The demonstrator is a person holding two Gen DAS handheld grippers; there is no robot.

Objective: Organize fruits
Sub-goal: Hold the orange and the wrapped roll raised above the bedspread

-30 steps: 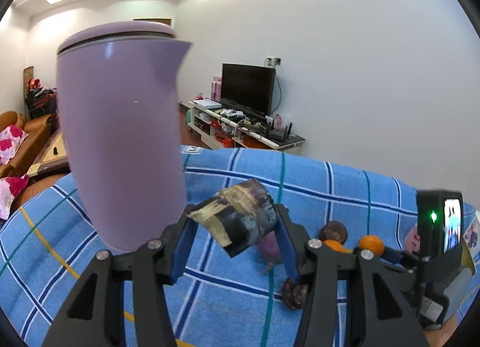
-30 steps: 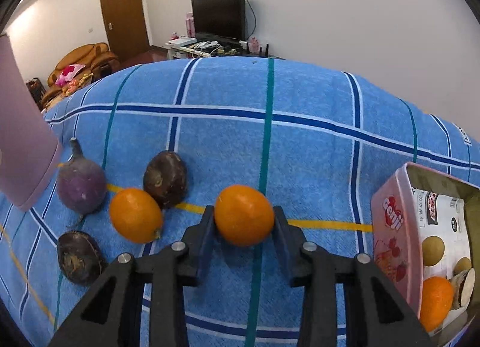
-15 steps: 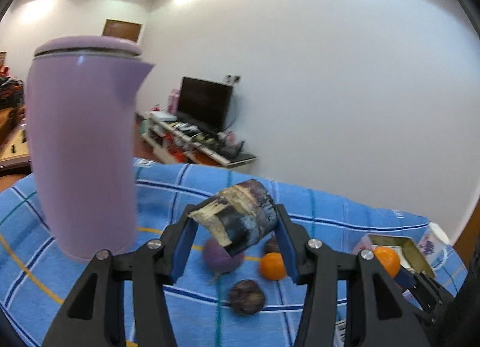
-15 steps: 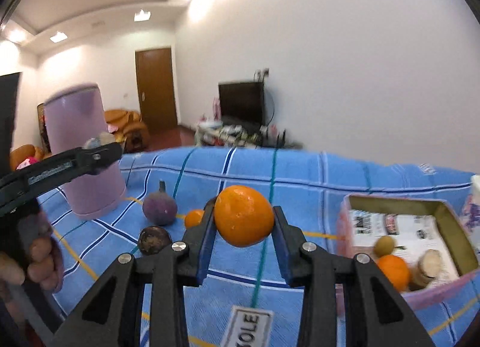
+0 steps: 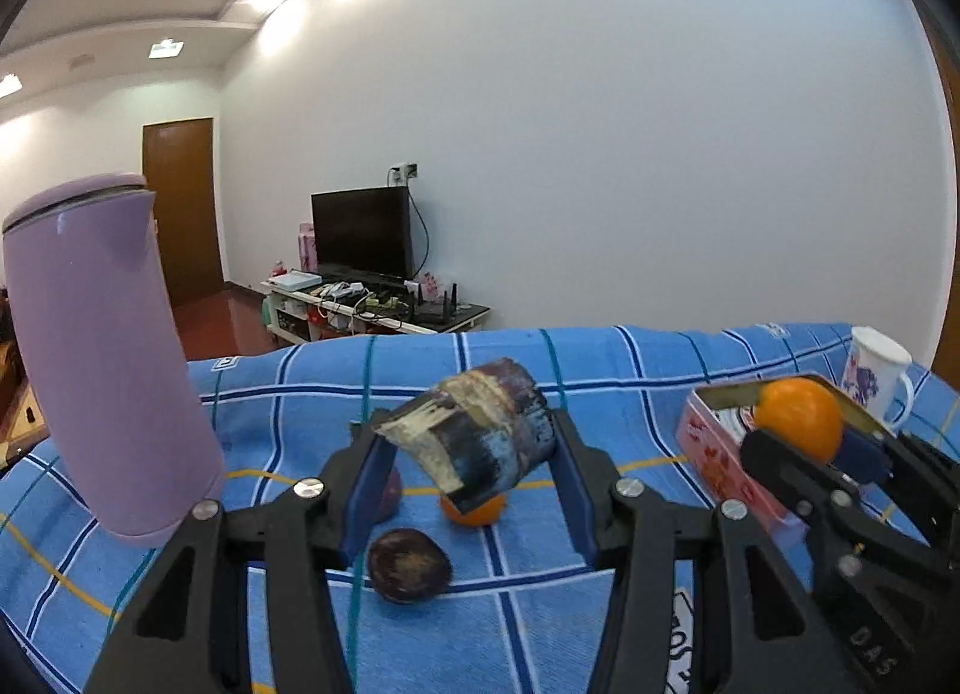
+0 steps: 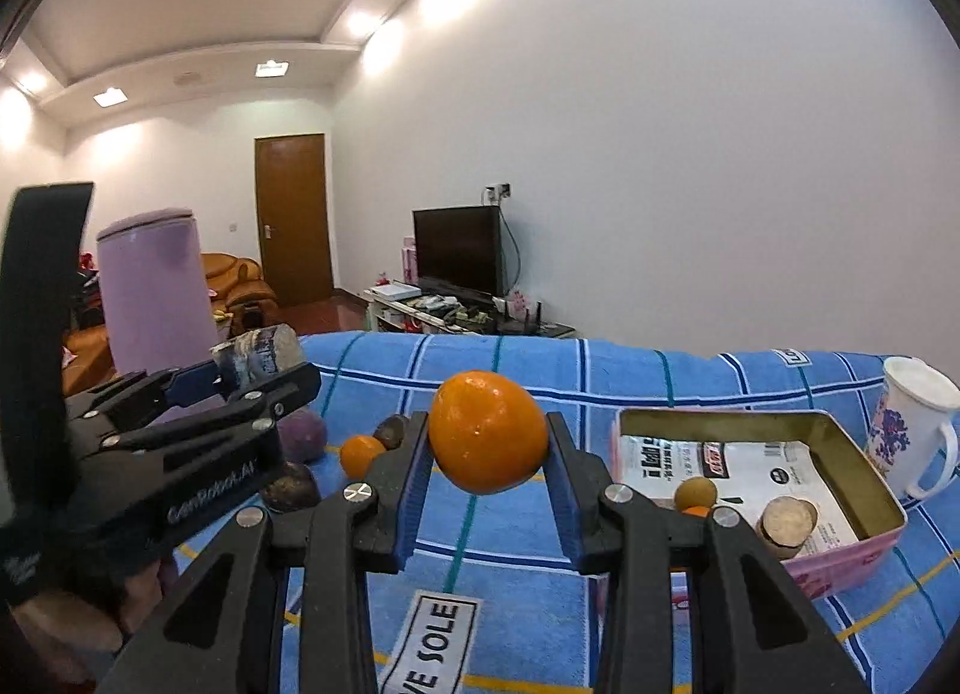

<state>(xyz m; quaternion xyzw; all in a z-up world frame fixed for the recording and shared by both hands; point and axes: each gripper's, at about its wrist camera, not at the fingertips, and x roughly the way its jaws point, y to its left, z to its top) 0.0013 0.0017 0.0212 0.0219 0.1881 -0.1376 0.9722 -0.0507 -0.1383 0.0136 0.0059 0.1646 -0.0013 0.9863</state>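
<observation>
My left gripper (image 5: 468, 442) is shut on a short, dark sugarcane piece (image 5: 480, 430) and holds it above the blue checked cloth. The right gripper (image 6: 487, 454) is shut on an orange (image 6: 487, 430), in the air just left of the open pink tin (image 6: 720, 415). The left wrist view shows that orange (image 5: 798, 418) in front of the tin (image 5: 714, 454). In the tin lie a small round brown fruit (image 6: 695, 493), a cut cane piece (image 6: 786, 520) and part of an orange. On the cloth rest another orange (image 5: 474, 511), a dark round fruit (image 5: 408, 565) and a purple fruit (image 6: 303, 436).
A tall lilac jug (image 5: 102, 358) stands at the left on the cloth. A white mug (image 6: 912, 430) with a blue pattern sits just right of the tin. A hand (image 6: 54, 616) holds the left gripper. Beyond the table are a TV stand, door and sofa.
Both grippers have swung right toward the tin with their loads still held. The right one rose off the cloth with its orange, and the tin and mug now show in the left wrist view.
</observation>
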